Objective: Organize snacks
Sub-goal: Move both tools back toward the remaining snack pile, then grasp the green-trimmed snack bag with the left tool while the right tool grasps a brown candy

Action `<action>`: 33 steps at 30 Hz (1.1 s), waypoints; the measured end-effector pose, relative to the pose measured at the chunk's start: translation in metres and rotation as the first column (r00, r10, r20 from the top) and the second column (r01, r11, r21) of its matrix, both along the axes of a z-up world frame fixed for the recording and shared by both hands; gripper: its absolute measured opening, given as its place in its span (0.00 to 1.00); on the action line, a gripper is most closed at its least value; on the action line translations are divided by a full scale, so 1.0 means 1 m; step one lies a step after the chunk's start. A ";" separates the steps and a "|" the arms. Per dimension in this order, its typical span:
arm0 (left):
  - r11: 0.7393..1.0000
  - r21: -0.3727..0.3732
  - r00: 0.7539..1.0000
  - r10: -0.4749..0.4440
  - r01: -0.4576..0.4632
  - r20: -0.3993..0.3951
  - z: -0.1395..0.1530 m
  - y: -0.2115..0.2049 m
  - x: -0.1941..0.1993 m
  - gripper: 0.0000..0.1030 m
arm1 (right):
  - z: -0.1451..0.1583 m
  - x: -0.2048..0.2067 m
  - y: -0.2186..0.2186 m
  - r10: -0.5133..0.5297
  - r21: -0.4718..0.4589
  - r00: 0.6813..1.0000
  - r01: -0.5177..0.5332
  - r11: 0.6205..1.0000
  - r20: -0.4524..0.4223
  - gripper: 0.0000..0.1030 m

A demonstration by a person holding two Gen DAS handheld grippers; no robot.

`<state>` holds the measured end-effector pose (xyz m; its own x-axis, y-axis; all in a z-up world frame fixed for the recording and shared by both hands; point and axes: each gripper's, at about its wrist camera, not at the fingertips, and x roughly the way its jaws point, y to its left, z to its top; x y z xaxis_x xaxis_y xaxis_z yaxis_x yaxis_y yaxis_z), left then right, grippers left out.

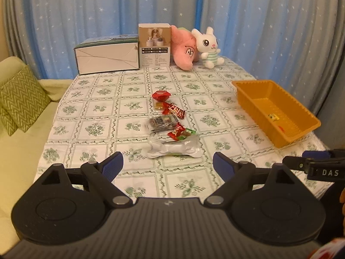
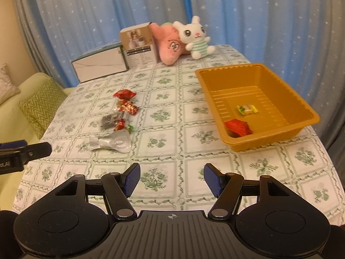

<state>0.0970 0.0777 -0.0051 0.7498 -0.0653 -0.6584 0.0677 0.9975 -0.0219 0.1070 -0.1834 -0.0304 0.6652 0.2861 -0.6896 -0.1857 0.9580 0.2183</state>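
Several wrapped snacks lie in a loose row on the tablecloth: a red pack (image 1: 161, 95), red candies (image 1: 174, 110), a dark packet (image 1: 162, 122) and a silver pouch (image 1: 175, 149) nearest me. My left gripper (image 1: 168, 165) hovers open just short of the silver pouch (image 2: 112, 142). An orange tray (image 2: 286, 99) stands to the right, holding a yellow candy (image 2: 247, 109) and a red pack (image 2: 238, 127). My right gripper (image 2: 172, 178) is open over bare cloth in front of the tray (image 1: 248, 86), nothing between its fingers.
Two boxes (image 1: 107, 54) and two plush toys (image 1: 208, 47) stand along the far edge of the table, against a blue curtain. A pale sofa with green cushions (image 1: 21, 101) lies left of the table. The other gripper's tip shows at each view's side.
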 end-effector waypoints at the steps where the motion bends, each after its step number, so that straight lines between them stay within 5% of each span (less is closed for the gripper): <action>1: 1.000 0.013 1.000 -0.019 0.019 -0.003 -0.001 0.001 0.003 0.86 | -0.001 0.001 0.002 0.006 -0.001 1.000 -0.006 1.000 0.001 0.63; 14: 0.937 0.168 0.951 -0.292 0.305 -0.097 -0.047 0.000 0.067 0.85 | -0.028 0.033 0.020 0.064 0.004 0.998 -0.064 0.998 -0.020 0.63; 21: 0.838 0.274 0.882 -0.444 0.472 -0.160 -0.077 -0.010 0.107 0.76 | -0.046 0.064 0.031 0.094 -0.017 0.995 -0.095 0.995 -0.033 0.63; 33: 0.729 0.204 0.752 -0.595 0.653 -0.283 -0.108 -0.014 0.164 0.48 | -0.069 0.098 0.034 0.089 -0.030 0.994 -0.091 0.995 -0.065 0.63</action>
<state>0.2613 0.0634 -0.1132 0.4654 -0.2707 -0.8427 0.7006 0.6945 0.1638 0.2053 -0.1490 -0.0992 0.5920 0.3197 -0.7398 -0.2583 0.9448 0.2016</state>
